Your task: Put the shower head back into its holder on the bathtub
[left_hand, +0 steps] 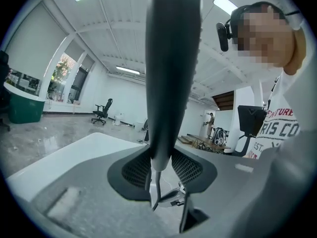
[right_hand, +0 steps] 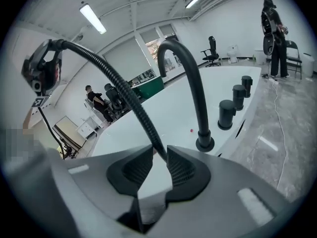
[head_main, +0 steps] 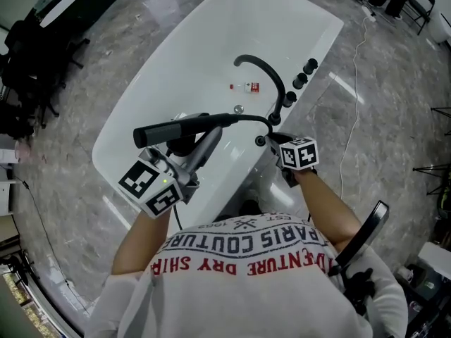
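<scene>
A long black shower head (head_main: 183,127) lies level over the white bathtub (head_main: 141,111), and my left gripper (head_main: 201,145) is shut on its handle. In the left gripper view the shower head (left_hand: 173,73) rises straight up from between the pads of the left gripper (left_hand: 162,165). Its black ribbed hose (head_main: 250,117) curves right to my right gripper (head_main: 266,139) at the tub's near rim. The hose (right_hand: 114,83) runs between the right gripper's (right_hand: 158,157) pads, which stand slightly apart around it. I cannot pick out the holder.
A curved black spout (head_main: 264,69) and three black knobs (head_main: 301,79) stand on the tub's right rim. The drain (head_main: 238,108) and a small red item (head_main: 252,86) lie inside. A cable (head_main: 352,83) crosses the marble floor. A person (right_hand: 275,33) stands far right.
</scene>
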Motion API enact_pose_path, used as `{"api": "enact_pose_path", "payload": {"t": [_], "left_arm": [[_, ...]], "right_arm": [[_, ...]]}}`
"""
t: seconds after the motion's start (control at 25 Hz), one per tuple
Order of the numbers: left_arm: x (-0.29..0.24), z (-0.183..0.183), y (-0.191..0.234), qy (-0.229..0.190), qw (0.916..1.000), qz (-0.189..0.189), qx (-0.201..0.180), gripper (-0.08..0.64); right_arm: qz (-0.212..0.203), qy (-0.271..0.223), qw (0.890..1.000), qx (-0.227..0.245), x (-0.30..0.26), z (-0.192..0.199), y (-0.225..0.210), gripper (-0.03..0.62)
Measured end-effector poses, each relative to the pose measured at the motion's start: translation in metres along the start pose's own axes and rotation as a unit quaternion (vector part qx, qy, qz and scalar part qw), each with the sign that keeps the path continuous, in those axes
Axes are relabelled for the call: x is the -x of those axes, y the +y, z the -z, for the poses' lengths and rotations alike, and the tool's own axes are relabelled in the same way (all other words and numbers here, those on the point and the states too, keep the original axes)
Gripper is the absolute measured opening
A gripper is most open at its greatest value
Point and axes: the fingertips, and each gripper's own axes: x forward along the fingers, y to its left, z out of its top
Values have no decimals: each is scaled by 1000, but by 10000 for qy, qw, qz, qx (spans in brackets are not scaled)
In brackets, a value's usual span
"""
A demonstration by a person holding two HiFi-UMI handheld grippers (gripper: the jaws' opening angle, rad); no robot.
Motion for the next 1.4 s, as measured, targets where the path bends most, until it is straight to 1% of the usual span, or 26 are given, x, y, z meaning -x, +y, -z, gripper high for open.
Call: {"api": "enact_pose_path", "payload": {"t": [0.04,0.16,0.36,0.48,0.6,0.68,0.84,0.96,1.08,1.24,1.4], "left_arm": [[-2,1,-3,38,10000,29,-42,135],[-9,14,-9,140,9997,121,-169,135],[-34,55,-16,512,9975,235,-421,135],[-52,84,-18,730,9958,274,-478,135],[-69,115,-16,887,9937,227,-648,135],[-78,135,-13,1070,9914,178,-733,135],[-92,166,-1,1336,9884,46,-720,135],[-90,171,-2,1373,9885,13,-635,135],[-81,166,-8,1386,9875,31,-751,135],[-77,169,-7,1435,9860,15,-852,135],[-65,169,-4,1525,9838,13,-942,135]], "right_arm": [[9,-26,10000,-84,4,3,-1,89],[44,-228,9991,-348,20,3,-7,84],[100,-594,9967,-538,51,0,-10,75],[123,-769,9949,-648,69,4,-12,69],[219,-915,9920,-840,87,18,-19,60],[294,-984,9899,-972,97,28,-24,54],[415,-1042,9862,-1219,111,49,-35,43],[540,-1020,9832,-1416,123,69,-45,41],[634,-998,9799,-1609,131,84,-54,40],[656,-1033,9781,-1685,131,84,-62,38],[559,-1002,9804,-1602,124,78,-54,38]]}}
